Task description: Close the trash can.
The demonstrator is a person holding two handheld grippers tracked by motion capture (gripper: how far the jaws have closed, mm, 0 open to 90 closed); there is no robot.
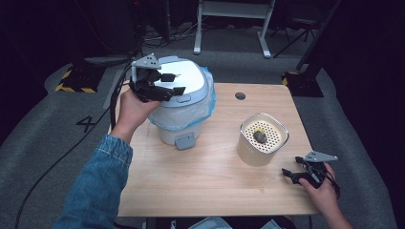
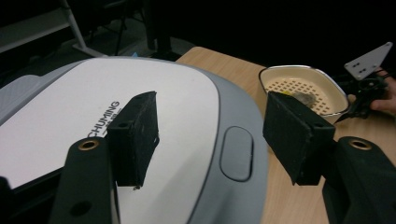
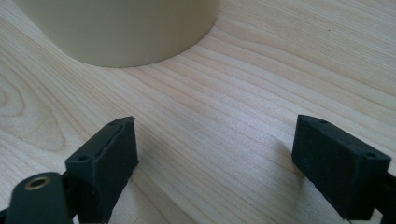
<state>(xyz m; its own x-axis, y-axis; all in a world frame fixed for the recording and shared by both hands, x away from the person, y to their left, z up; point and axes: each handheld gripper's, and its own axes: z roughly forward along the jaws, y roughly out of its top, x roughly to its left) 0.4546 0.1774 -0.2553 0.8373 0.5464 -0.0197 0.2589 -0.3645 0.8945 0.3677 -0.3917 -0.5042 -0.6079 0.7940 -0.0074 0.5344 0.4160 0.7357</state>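
Note:
A small white bin [image 1: 184, 102] with a grey-rimmed lid [image 2: 154, 102] and a blue bag liner [image 1: 208, 98] stands at the table's back left. My left gripper [image 1: 177, 82] hovers just over that lid, open, nothing between its jaws; in the left gripper view [image 2: 210, 112] the lid's grey push button [image 2: 236, 153] lies between the pads. A cream container [image 1: 262, 139] with a perforated insert holds a dark lump [image 1: 260, 137]. My right gripper [image 1: 291, 166] rests low by the table's front right corner, open and empty, its jaws [image 3: 215, 135] pointing at the container's wall [image 3: 126, 28].
The wooden table [image 1: 210, 181] has a round cable hole [image 1: 240, 96] near its far edge. A grey tab [image 1: 185, 141] sticks out at the bin's base. White desk legs [image 1: 265, 38] and black-yellow floor tape [image 1: 71, 88] lie beyond the table.

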